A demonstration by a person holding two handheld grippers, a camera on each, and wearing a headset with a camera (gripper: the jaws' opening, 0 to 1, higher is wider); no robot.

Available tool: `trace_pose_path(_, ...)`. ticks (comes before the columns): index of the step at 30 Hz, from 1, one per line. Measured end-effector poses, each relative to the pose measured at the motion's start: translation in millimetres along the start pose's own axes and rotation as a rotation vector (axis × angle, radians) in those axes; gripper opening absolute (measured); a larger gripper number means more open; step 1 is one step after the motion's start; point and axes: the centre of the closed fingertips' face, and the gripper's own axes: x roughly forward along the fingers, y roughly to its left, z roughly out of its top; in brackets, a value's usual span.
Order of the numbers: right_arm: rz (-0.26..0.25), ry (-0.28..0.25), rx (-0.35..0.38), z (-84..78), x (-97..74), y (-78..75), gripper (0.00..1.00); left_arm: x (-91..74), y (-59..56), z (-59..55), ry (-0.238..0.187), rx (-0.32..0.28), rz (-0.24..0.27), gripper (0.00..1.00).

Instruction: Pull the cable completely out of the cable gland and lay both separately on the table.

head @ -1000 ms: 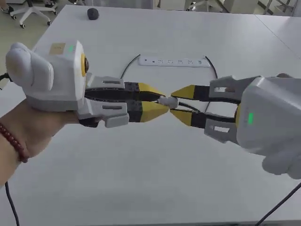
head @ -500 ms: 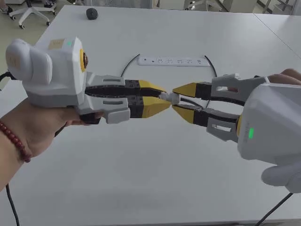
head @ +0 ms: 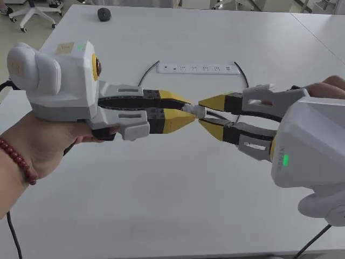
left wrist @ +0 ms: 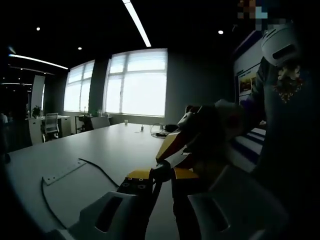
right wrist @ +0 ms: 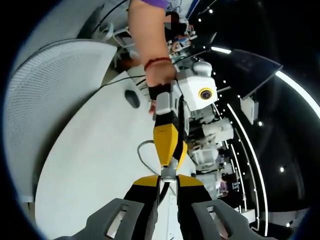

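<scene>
gland: the little white cable gland (head: pixel 195 111) is up in the air on my side of the power strip (head: pixel 197 69), not touching the table (head: pixel 161 205).
cable: the thin black cable (head: pixel 218 116) comes out of the gland's right end and runs off to the right. It's not out of the gland yet.
left gripper: the left gripper (head: pixel 191 110) comes in from the left with its yellow jaws pinched together on the gland. The right gripper view shows that pinch nicely.
right gripper: the right gripper (head: pixel 200 113) is nose to nose with the left one. Its jaws sit either side of the cable with a narrow gap, and I honestly can't tell if they're biting it or just straddling it.
step: I'd call this the start of the pull, with nothing laid down so far.
next move: I'd want a firm bite on the cable, then draw the two grippers straight apart along the cable's line with the gland held steady. After that, each piece goes down on its own bare patch of table nearer me than the strip.
around: the strip's own black cord (head: pixel 146 76) curls out from both of its ends. A dark round thing (head: pixel 104 14) sits well beyond the strip, and past that there's an office chair (head: pixel 33 12) off the table's far left corner.
in the way: not much. I'd just avoid dropping the cable onto the strip's cord, since black on black gets confusing.
</scene>
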Motion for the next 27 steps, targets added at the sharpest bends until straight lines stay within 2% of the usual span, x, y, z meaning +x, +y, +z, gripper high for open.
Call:
trace_pose_path(14, -0.001, -0.010, 0.003, 1.7, -2.3, -0.8, 0.07, -2.1, 0.4, -0.4, 0.003, 0.013, 0.006, 0.15)
trace_pose_path(16, -0.005, -0.027, 0.102, 2.1, -3.9, -3.7, 0.07, -4.0, -0.3, 0.9, 0.001, 0.021, 0.007, 0.15)
trace_pose_path(17, -0.006, -0.037, 0.129, 2.6, -4.7, -5.2, 0.07, -5.0, -0.2, 1.9, -0.001, 0.022, 0.007, 0.15)
trace_pose_path(19, -0.013, -0.022, 0.144, -3.1, -6.8, -8.8, 0.04, -7.8, 1.7, 3.9, -0.005, 0.023, 0.013, 0.15)
trace_pose_path(22, -0.033, -0.019, 0.157, -7.5, -8.8, -14.5, 0.00, -9.8, 0.4, -0.3, 0.024, 0.045, 0.008, 0.15)
trace_pose_path(23, -0.028, -0.024, 0.169, -7.1, -8.7, -14.9, 0.01, -10.1, -2.3, -2.8, 0.036, 0.052, 0.003, 0.15)
trace_pose_path(24, -0.013, -0.023, 0.241, -9.5, -6.2, -13.6, 0.05, -9.9, -3.2, -3.9, 0.040, 0.058, 0.002, 0.15)
trace_pose_path(25, -0.025, -0.012, 0.214, -12.0, -5.0, -16.3, 0.07, -10.1, -3.2, -3.9, 0.038, 0.057, 0.001, 0.15)
trace_pose_path(26, 0.003, -0.016, 0.220, -12.3, -4.5, -12.2, 0.06, -10.5, -2.8, -4.0, 0.037, 0.055, 0.002, 0.15)
trace_pose_path(27, 0.009, -0.011, 0.229, -13.3, -4.0, -10.4, 0.05, -11.1, -2.2, -3.6, 0.034, 0.054, 0.006, 0.15)
